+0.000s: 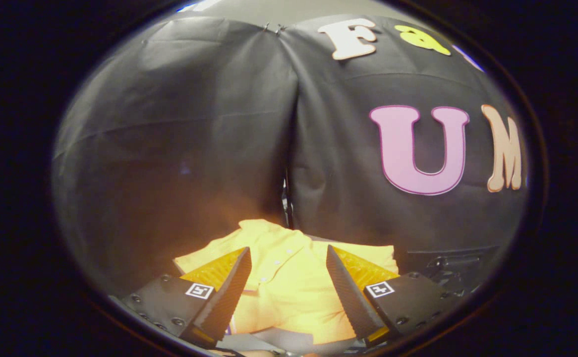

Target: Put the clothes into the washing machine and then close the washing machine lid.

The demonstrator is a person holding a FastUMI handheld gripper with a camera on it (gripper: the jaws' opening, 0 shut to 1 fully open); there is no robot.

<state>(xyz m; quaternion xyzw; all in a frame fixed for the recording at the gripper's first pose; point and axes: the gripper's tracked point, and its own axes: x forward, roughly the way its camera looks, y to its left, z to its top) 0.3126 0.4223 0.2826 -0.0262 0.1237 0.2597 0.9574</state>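
Gripper (288, 255) is held released, fingers spread wide and empty, above one yellow shirt (289, 292) that is seen lying straight ahead and below, between and beyond the fingertips. Its long axis appears to be laid crosswise to the fingers. One garment is counted; at the right, a dark fixture (455, 270) cannot be identified.

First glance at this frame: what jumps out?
The yellow shirt, lying folded with its collar and buttons showing, sits between and just ahead of the gripper, whose jaws stand open and apart from the cloth. Behind it hangs the black booth wall, creased down the middle where two panels meet. A dark piece of hardware sits beside the shirt, too dim to identify.
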